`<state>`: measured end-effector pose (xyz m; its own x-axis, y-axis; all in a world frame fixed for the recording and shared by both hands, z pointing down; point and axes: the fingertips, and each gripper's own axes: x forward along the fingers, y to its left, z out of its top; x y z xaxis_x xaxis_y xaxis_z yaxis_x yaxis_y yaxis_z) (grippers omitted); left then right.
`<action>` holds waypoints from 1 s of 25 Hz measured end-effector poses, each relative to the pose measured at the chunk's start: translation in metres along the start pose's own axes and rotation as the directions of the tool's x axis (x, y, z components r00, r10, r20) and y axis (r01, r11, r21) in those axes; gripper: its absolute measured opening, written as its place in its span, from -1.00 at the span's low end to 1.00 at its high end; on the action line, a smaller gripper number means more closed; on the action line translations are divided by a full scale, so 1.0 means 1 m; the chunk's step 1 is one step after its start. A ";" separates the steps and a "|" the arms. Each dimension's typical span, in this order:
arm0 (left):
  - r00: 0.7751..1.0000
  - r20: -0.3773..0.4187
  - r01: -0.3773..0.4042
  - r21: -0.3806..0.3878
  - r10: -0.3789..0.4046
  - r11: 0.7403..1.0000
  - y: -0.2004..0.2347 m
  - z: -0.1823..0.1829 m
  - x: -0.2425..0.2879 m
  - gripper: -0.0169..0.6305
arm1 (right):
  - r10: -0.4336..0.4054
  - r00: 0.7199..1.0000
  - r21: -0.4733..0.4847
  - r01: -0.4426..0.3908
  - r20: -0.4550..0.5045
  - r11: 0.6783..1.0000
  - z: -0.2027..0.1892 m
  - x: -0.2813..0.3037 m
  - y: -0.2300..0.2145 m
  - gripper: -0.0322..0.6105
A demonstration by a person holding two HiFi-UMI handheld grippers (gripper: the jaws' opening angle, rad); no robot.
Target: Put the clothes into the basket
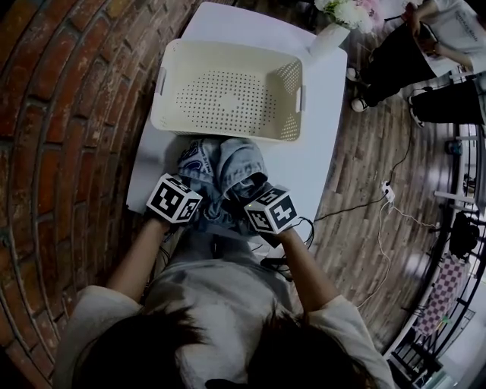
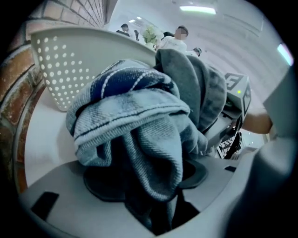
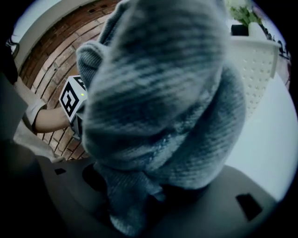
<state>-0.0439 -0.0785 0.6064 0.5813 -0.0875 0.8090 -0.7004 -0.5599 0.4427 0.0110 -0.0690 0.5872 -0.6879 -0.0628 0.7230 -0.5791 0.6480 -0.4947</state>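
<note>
Denim garment (image 1: 224,171) at the table's (image 1: 323,163) near edge is pinched in your left gripper (image 2: 153,181) and right gripper (image 3: 135,195), for lifting into the basket (image 1: 228,47).

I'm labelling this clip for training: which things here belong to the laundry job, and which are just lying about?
Job: clothes, basket, left gripper and right gripper, both gripping the clothes.
Lying about: flowers, floor cables, seated person; the table only carries things.
</note>
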 end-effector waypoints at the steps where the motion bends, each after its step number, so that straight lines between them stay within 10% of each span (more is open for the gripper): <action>1: 1.000 0.013 -0.009 0.008 0.009 1.000 -0.003 0.001 -0.002 -0.10 | -0.013 1.000 -0.016 0.013 0.014 1.000 0.001 -0.003 0.002 0.06; 25: 0.913 0.362 -0.268 0.191 0.186 0.944 -0.097 0.053 -0.145 -0.11 | -0.130 0.950 -0.299 0.217 0.284 0.929 0.058 -0.132 0.100 0.05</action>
<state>-0.0383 -0.0554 0.4259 0.5507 -0.4824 0.6813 -0.7382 -0.6624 0.1277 0.0186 -0.0401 0.4145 -0.7026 -0.3598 0.6140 -0.5567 0.8153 -0.1592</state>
